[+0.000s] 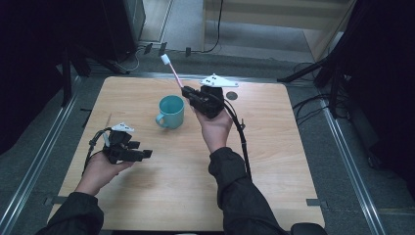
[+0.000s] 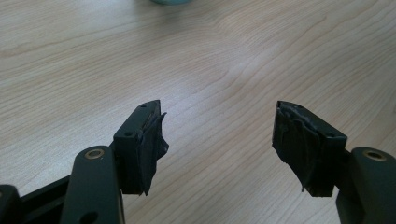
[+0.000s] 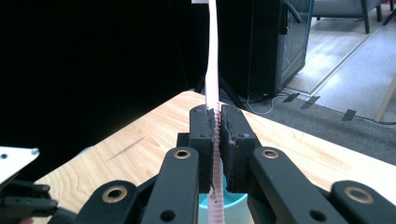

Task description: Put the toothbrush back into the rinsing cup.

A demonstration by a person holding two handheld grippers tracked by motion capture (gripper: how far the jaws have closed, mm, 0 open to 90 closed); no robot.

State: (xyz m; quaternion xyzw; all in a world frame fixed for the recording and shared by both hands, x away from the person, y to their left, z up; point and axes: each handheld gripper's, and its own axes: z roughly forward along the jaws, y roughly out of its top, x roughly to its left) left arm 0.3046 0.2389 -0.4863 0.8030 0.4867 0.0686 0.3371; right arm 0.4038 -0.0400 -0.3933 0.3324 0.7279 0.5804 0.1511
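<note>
The right hand-held gripper [image 1: 187, 93] is clamped on a pink toothbrush [image 1: 172, 71], whose bristle end sticks up and away beyond its jaws. A teal cup [image 1: 171, 111] stands on the worktop [image 1: 274, 147] just beside and below it. The left hand-held gripper [image 1: 143, 152], jaws apart and empty, hovers nearer the person, well apart from the cup.

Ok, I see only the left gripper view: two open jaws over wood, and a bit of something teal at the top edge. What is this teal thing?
Observer: A teal mug, upright on the table, handle toward the person.
Operator: Is the other gripper holding something?
Observer: Yes. The right gripper is shut on a pink toothbrush, gripping the handle.
Operator: Where does the brush head point?
Observer: Up and away from the person; in the high view the white head is beyond the table's far edge.
Operator: Is it inside the mug?
Observer: No. The right gripper view shows the handle's lower end above the mug's rim.
</note>
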